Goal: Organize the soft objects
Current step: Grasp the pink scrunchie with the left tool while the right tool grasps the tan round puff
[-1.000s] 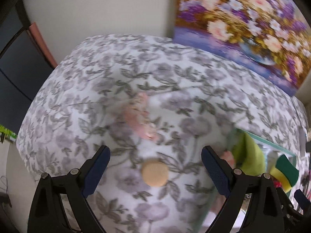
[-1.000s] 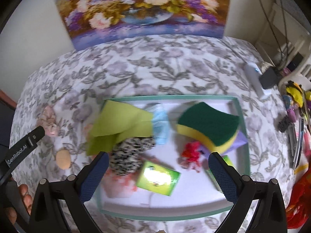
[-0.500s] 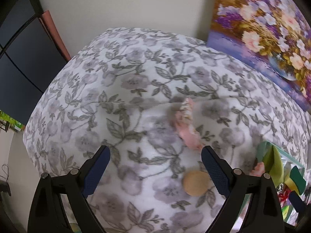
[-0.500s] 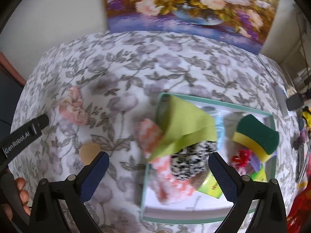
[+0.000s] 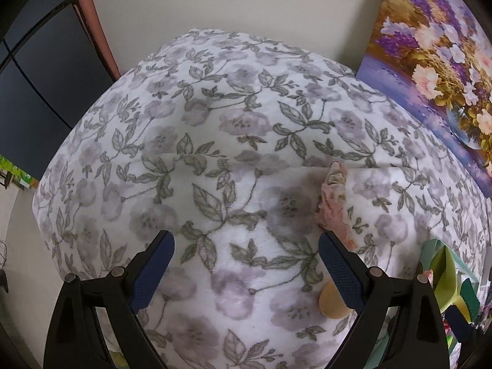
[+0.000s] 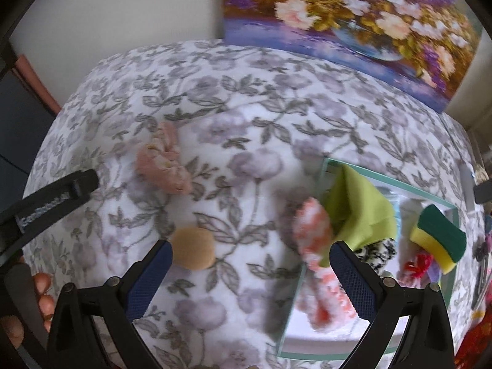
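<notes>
A pink scrunchie (image 6: 163,163) and a round tan puff (image 6: 193,247) lie on the floral blanket (image 6: 246,117). Both also show in the left wrist view, the scrunchie (image 5: 333,203) just past the right finger and the puff (image 5: 332,304) partly behind it. A teal-rimmed tray (image 6: 387,176) at right holds a green cloth (image 6: 359,212), a green-yellow sponge (image 6: 438,235), a speckled black-white item (image 6: 376,252) and a red item (image 6: 415,266). An orange-white fuzzy cloth (image 6: 316,246) hangs over the tray's left rim. My left gripper (image 5: 244,267) is open and empty. My right gripper (image 6: 250,279) is open and empty, with the puff by its left finger.
A flower painting (image 6: 353,21) leans on the wall behind the blanket. A dark panel (image 5: 33,70) stands at left beyond the blanket's edge. The tray's corner (image 5: 446,264) shows at the right of the left wrist view. The left gripper's body (image 6: 49,200) reaches in at the left of the right wrist view.
Both views have swung left. The tray slid from centre to the right of the right wrist view; scrunchie and puff came nearer its centre. In the left wrist view the puff moved behind the right finger.
</notes>
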A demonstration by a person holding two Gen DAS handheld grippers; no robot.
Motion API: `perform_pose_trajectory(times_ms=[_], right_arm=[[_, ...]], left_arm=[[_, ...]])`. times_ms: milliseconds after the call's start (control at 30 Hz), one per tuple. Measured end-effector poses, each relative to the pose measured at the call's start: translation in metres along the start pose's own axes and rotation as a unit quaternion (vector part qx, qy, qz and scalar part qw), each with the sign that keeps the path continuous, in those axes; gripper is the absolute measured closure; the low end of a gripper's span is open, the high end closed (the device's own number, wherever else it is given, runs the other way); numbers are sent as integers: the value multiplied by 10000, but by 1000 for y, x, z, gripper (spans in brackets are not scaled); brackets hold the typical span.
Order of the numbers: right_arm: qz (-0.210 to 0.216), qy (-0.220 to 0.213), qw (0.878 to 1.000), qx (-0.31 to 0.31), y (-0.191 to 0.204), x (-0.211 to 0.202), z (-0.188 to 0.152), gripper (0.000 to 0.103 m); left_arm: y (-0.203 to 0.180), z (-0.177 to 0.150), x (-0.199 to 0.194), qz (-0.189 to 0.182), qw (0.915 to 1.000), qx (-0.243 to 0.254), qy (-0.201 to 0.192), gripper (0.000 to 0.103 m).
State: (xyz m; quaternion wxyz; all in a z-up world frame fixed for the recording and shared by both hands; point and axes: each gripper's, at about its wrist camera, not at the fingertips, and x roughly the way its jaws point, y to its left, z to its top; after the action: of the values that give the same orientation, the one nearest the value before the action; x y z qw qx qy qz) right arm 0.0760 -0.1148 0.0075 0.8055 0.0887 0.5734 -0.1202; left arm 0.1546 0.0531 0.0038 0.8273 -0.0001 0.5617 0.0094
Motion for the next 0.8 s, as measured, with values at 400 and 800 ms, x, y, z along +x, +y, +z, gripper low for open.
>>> perform_pose_trajectory(times_ms=[400,800], right_arm=[[119,279,9991,-307,26,30,-4,0],[175,425,9975,-544,42,52,-8,0]], left_arm=[[9,-7,47,-129,9975,-224,659,8],[30,-11,68,113,9940,-744,791,8]])
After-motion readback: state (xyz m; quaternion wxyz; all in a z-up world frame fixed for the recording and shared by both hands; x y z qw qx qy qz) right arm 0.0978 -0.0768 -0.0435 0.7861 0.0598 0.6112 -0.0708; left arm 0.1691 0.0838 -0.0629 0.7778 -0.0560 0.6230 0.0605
